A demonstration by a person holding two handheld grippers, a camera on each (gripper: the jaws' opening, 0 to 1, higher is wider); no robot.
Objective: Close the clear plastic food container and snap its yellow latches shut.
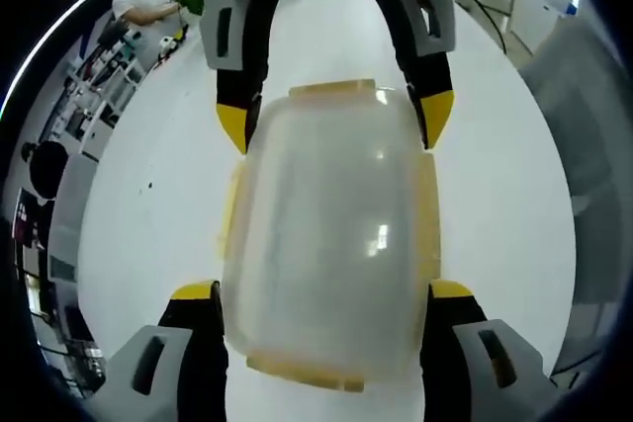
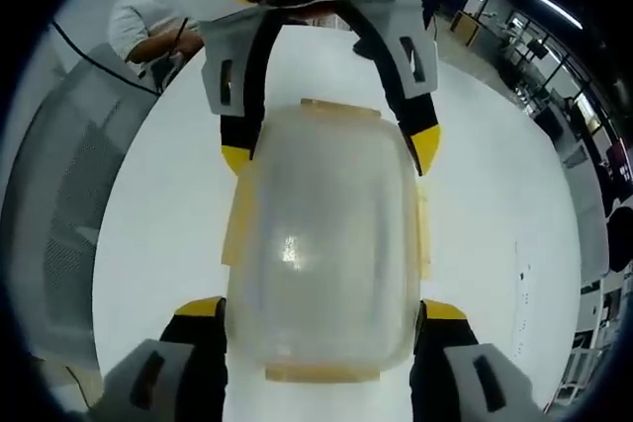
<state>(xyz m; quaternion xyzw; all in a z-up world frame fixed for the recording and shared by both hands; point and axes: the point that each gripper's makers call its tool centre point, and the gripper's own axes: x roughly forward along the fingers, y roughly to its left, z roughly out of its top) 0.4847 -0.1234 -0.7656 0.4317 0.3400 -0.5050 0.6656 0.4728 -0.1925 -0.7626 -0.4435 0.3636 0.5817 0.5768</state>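
The clear plastic food container (image 1: 331,234) lies on the white table (image 1: 148,234) with its lid down on top, directly between the two grippers, which face each other across it. In the left gripper view it sits between that gripper's own yellow-tipped jaws, the tips pressed to its near corners on either side, so the left gripper (image 1: 321,295) is clamped around the container's near end. The far end is taken the same way by the right gripper (image 1: 336,121), which reaches in from the top of that view with its yellow tips against the far corners. The right gripper view (image 2: 321,308) gives the mirror of this: its own jaws close on the near corners of the container (image 2: 321,234) while the left gripper (image 2: 329,153) grips the opposite end. The yellow latches (image 1: 427,214) run along the long sides and the short ends, pale yellow strips lying close against the rim; whether they are fully snapped down I cannot tell through the milky plastic. Another latch strip (image 2: 321,373) shows at the end nearest the right gripper. Beyond the far gripper, at the table's edge, a person in a white shirt (image 1: 143,2) leans over, and grey mesh chair backs (image 2: 59,214) stand off to the side of the table
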